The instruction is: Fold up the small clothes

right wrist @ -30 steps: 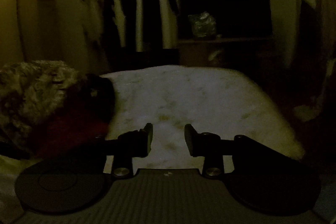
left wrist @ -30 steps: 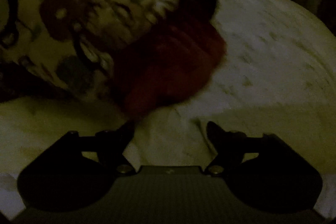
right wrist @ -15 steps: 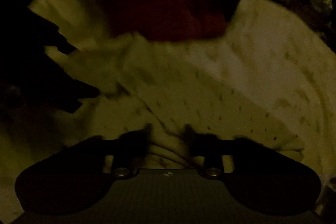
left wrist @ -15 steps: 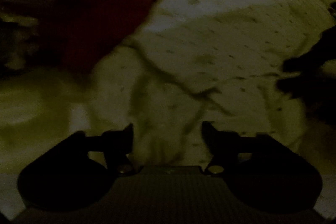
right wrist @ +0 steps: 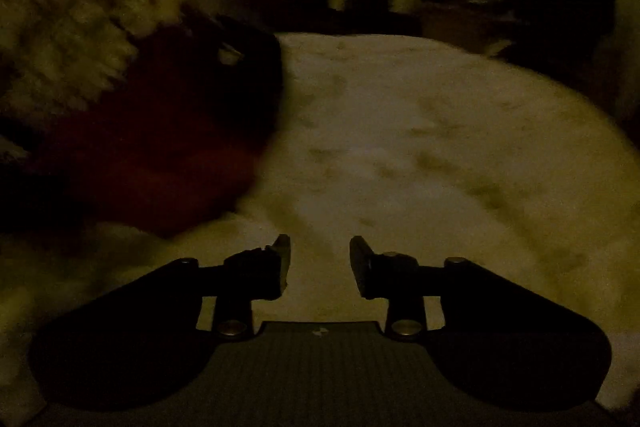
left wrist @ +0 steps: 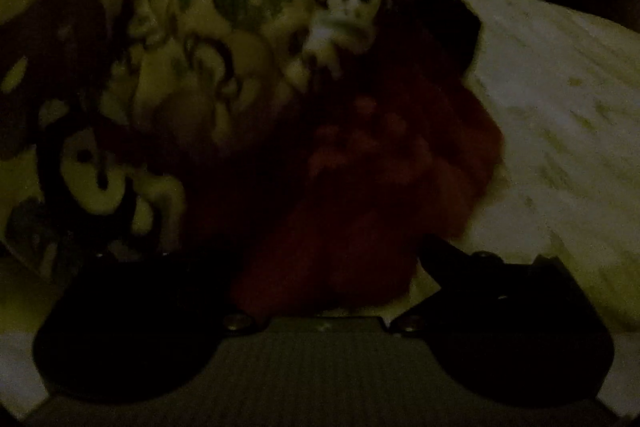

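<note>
Red garment (left wrist: 360,195) lies between the left tongs (left wrist: 332,267), just spread wide, not pinched. Right tongs (right wrist: 319,263), likewise just parting, stand released over the pale sheet (right wrist: 420,147).

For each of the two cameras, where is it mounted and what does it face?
Left wrist: on the left tool, facing the red garment and patterned fabric; only its fingers show.
Right wrist: on the right tool, facing the pale bedsheet; only its fingers show.
Shared: red garment, patterned fabric, bedsheet.
</note>
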Action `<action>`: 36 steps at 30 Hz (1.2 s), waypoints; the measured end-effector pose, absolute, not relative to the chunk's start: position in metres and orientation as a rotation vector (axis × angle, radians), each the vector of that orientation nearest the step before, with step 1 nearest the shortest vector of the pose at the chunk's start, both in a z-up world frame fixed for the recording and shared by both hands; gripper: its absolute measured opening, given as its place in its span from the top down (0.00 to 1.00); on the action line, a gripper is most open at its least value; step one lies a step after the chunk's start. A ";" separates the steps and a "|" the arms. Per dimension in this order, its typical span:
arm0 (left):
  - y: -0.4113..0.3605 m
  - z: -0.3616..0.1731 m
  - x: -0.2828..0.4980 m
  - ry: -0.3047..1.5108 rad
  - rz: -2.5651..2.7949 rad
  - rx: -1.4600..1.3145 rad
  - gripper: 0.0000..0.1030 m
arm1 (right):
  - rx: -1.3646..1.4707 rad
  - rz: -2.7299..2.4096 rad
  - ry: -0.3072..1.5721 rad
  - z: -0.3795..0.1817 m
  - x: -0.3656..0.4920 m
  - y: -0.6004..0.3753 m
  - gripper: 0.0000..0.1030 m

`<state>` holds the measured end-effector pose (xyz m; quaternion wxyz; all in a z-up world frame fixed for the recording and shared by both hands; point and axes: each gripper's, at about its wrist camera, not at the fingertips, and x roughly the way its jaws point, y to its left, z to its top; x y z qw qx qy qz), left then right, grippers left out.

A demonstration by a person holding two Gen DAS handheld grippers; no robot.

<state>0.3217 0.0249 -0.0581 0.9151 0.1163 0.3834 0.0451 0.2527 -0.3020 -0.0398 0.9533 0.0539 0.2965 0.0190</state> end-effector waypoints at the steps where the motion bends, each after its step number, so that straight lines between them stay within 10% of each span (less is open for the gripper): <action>1: 0.033 -0.054 0.310 0.820 0.064 0.225 0.00 | 0.134 0.082 0.594 -0.037 0.238 -0.300 0.28; 4: 0.050 -0.043 0.264 0.916 -0.105 0.163 0.00 | 0.116 0.247 0.618 -0.035 0.190 -0.280 0.06; 17: 0.032 -0.032 0.095 0.915 -0.285 0.532 0.00 | -0.440 0.405 0.777 -0.065 0.078 -0.184 0.01; 18: 0.030 -0.029 0.092 0.900 -0.291 0.536 0.00 | -0.435 0.375 0.803 -0.072 0.083 -0.189 0.07; 20: 0.030 -0.021 0.087 0.879 -0.290 0.522 0.00 | -0.328 0.388 0.842 -0.075 0.085 -0.206 0.98; 32: 0.083 0.061 0.020 0.756 -0.294 0.381 0.00 | 0.321 0.659 0.817 0.052 0.140 -0.172 0.89; 36: 0.095 0.051 0.028 0.801 -0.269 0.336 0.00 | 0.303 0.651 0.985 0.025 0.148 -0.154 0.44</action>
